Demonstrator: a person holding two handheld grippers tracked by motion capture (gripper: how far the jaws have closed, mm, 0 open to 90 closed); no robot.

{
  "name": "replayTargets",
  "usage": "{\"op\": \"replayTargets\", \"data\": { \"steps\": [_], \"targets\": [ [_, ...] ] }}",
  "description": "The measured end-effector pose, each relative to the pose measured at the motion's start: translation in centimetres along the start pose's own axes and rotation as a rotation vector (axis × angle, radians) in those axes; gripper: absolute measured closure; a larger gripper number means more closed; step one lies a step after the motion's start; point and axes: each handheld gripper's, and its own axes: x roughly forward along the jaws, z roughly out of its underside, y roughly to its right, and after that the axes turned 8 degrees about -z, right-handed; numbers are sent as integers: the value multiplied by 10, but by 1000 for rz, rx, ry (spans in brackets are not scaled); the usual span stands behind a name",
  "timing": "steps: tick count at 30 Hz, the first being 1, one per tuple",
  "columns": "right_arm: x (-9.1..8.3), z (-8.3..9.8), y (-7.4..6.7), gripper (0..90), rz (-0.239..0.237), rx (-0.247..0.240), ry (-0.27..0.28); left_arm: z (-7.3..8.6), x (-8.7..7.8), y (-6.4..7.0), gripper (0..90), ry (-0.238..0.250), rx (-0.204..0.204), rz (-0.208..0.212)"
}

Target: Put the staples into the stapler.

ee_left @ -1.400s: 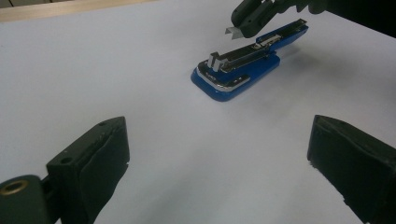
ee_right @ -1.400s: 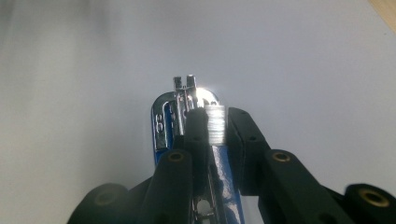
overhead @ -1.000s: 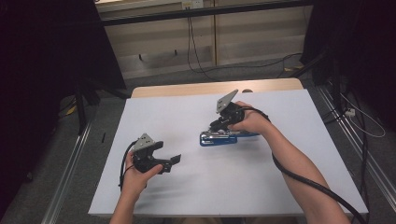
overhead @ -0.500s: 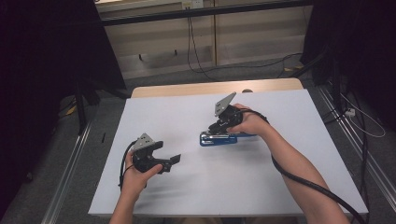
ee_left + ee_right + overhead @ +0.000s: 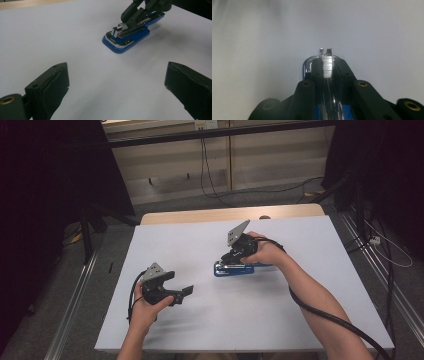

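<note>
A blue stapler (image 5: 233, 269) with a chrome top lies flat near the middle of the white table top (image 5: 300, 315). My right gripper (image 5: 231, 260) comes down on it from the right, and its jaws are shut on the stapler's chrome upper arm (image 5: 327, 65). The left gripper view has the stapler (image 5: 126, 41) ahead with the right gripper (image 5: 131, 18) clamped on it. My left gripper (image 5: 181, 292) is held near the table's front left and points toward the stapler. Its jaws (image 5: 117, 87) stand wide open with nothing between them.
A strip of bare wood (image 5: 200, 215) shows along the table's far edge. Metal rails (image 5: 75, 300) run down both sides of the table. Cables (image 5: 215, 190) lie on the floor behind. A black cable (image 5: 325, 312) trails from the right gripper along the forearm.
</note>
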Motion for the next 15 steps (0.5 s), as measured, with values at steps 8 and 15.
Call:
{"op": "replayTargets", "data": {
  "steps": [8,15],
  "targets": [
    [1,0,1,795,-1,2,4,0,0,0,57,-6,4,2],
    [2,3,2,795,-12,0,11,0,1,0,57,-6,4,-1]
  ]
}}
